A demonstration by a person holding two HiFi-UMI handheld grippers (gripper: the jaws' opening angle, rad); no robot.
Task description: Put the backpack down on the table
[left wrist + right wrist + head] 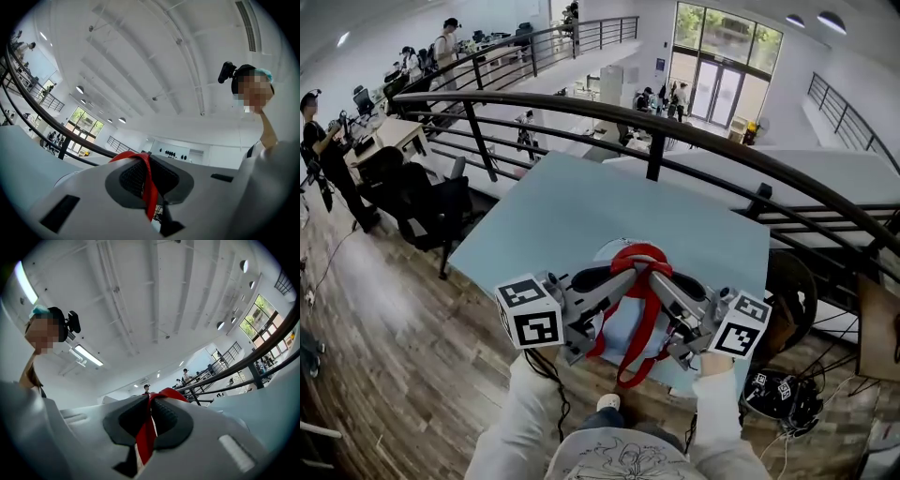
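Left gripper (628,273) and right gripper (660,277) each clamp the red fabric strap (643,319) of a pale blue backpack (622,333) over a light blue tabletop (553,211).

A black curved railing (655,150) crosses the head view. Left of it, black office chairs (422,202) stand on a wood floor (384,356), near a person (323,150) at a desk (389,136). Glass doors (722,89) show far back. A black device (783,398) with square markers sits on the floor, lower right
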